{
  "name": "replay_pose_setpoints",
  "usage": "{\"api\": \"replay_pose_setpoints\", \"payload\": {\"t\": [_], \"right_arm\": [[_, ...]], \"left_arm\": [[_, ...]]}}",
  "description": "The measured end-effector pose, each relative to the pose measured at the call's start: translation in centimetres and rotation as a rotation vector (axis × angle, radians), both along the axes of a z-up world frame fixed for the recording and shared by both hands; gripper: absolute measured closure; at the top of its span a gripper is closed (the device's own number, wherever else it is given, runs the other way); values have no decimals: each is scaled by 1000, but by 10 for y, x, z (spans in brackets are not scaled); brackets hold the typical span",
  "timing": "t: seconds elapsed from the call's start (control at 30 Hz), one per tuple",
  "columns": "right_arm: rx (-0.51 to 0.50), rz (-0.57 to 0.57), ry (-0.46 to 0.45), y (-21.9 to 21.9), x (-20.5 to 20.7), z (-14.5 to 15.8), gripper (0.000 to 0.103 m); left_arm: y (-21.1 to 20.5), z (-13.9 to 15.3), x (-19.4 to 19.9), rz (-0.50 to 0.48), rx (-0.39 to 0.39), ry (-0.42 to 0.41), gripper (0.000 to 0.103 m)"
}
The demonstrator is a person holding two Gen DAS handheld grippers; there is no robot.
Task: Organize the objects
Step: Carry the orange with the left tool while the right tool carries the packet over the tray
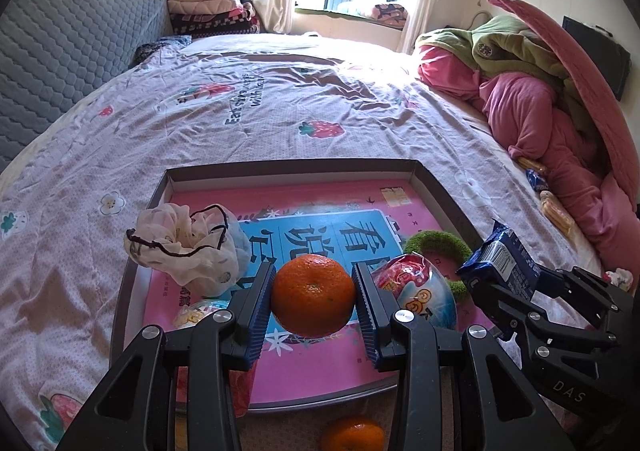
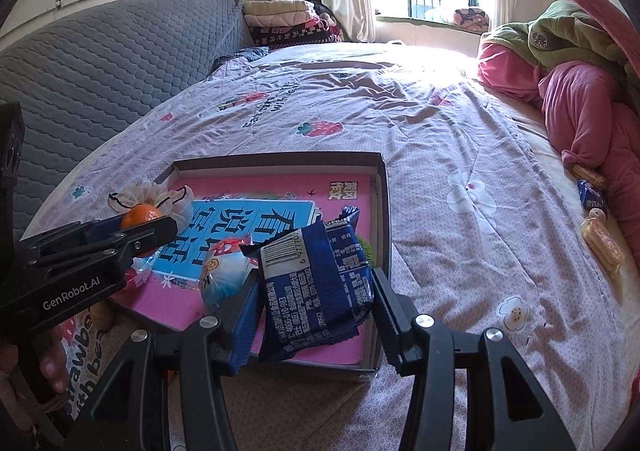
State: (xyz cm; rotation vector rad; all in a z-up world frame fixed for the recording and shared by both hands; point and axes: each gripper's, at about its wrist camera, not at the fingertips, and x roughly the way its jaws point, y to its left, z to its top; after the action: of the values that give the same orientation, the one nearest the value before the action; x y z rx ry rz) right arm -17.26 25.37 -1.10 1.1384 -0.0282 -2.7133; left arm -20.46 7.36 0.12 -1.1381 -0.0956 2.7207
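Left gripper (image 1: 314, 297), lower centre of the left wrist view: its two blue ribbed pads are closed against the sides of a mandarin orange (image 1: 313, 296), which hangs clear above the shallow box tray (image 1: 440, 191) lined with a pink and blue printed sheet. In the tray, left of the orange, lies a crumpled white drawstring pouch (image 1: 188, 247); to the right of the orange, a round blue and red foil snack bag (image 1: 420, 291), and behind that a green fuzzy ring (image 1: 440, 241). A second mandarin orange (image 1: 352, 435) rests on the bedspread at the bottom edge of the frame, outside the tray's near wall. Right gripper (image 2: 316, 303), lower centre of the right wrist view: its jaws stand fairly wide, pinching a dark blue snack packet (image 2: 316, 291) held barcode-up over the tray's near right corner. In the same view the left gripper appears at left centre with the orange between its pads. The tray rests on a pink strawberry-print bedspread (image 1: 280, 111). At the right edge of the right wrist view, loose wrapped snacks (image 2: 600, 239) lie on the bed beside a heap of pink and green bedding (image 2: 580, 91).
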Motion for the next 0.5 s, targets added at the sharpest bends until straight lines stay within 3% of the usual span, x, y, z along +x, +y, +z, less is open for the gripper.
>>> {"api": "replay_pose_setpoints", "payload": {"t": [0.5], "right_arm": [[-1, -4, -19, -2, -3, -12, 51]], "left_arm": [[7, -16, -3, -11, -23, -25, 63]]}}
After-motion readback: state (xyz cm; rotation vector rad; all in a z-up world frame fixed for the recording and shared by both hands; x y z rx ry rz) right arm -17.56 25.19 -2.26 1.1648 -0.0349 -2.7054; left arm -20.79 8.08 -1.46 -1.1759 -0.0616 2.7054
